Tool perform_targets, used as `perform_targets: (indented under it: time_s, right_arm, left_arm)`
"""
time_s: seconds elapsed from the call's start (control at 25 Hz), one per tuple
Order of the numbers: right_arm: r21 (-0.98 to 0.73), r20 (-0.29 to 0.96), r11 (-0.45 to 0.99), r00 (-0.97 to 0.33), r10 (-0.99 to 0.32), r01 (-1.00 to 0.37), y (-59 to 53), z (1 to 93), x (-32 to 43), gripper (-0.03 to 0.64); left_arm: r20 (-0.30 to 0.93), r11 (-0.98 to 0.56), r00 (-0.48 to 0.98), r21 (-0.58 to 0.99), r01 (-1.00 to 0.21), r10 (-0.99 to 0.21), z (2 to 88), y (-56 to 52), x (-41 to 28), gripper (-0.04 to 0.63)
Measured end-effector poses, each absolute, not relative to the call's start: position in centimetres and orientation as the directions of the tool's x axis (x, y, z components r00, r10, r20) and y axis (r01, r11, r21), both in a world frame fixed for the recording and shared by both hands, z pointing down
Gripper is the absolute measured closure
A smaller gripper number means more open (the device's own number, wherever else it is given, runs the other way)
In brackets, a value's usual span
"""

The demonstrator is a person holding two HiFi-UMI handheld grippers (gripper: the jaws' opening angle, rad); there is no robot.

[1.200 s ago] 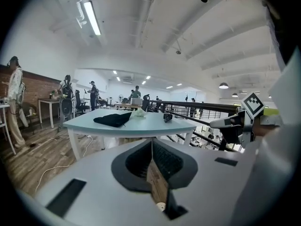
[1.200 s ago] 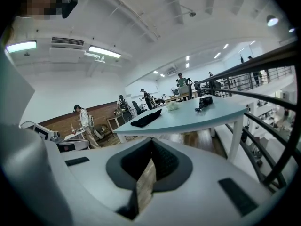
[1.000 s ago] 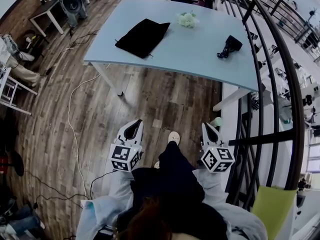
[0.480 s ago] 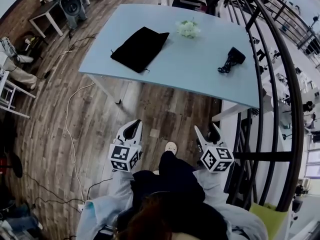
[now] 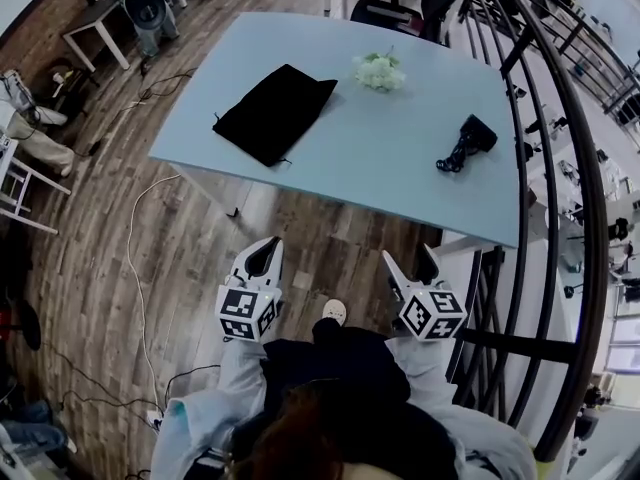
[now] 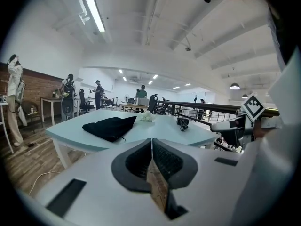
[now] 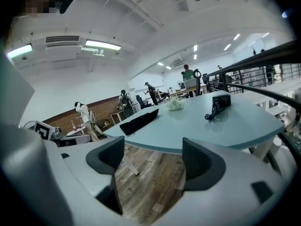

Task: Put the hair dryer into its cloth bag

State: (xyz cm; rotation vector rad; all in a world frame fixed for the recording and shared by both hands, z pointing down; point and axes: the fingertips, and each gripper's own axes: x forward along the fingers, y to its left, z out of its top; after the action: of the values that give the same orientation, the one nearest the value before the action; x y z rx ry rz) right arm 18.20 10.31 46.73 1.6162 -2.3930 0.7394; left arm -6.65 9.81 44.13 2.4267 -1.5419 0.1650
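The left gripper (image 5: 262, 258) has its jaws pressed together on nothing. The right gripper (image 5: 408, 260) has its jaws opening, and only floorboards show between them. Both hang in front of the person's body, short of the near edge of the table (image 5: 400, 158) and touching nothing.

Judging from this, the task has not started. The hair dryer (image 5: 462, 143) lies near the table's right edge with its cord bunched at its near end. The cloth bag (image 5: 275, 113) lies flat and apparently empty toward the left edge, well apart from the hair dryer. A small bunch of white flowers (image 5: 379, 71) sits near the far edge, between the two. Everything is left to do: reaching the table, picking up the hair dryer, opening the bag's mouth and sliding it in.

No brand, label or writing can be read on the bag or the hair dryer. The only print is the black-and-white square markers on the grippers' cubes.
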Motion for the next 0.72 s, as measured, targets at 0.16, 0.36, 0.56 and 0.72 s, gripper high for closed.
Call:
perform_targets:
  time_s: [0.16,0.36,0.56,0.72]
  right_arm:
    - [-0.303,0.386,0.303,-0.407,-0.828,-0.904,8.6,46.9,19.1,0.232]
    - [-0.323,0.391,0.302,-0.417,-0.821,-0.897,8.0,47.5,19.3,0.233]
    - [-0.34,0.399,0.314,-0.438,-0.806,-0.886,8.0,47.9,18.6,0.232]
    - [-0.351,0.403,0.317,-0.448,-0.798,-0.881,8.3,48.3,18.1,0.233]
  left_arm:
    - [0.222,-0.397,0.424,0.154,-0.905,-0.878,44.2,8.3,-5.7,0.578]
    - [0.239,-0.399,0.425,0.151,-0.904,-0.873,44.8,8.5,-5.1,0.578]
    - [0.259,-0.368,0.397,0.156,-0.917,-0.88,45.1,9.2,-5.9,0.578]
    - [0.273,-0.356,0.387,0.158,-0.921,-0.881,45.6,9.6,-6.4,0.578]
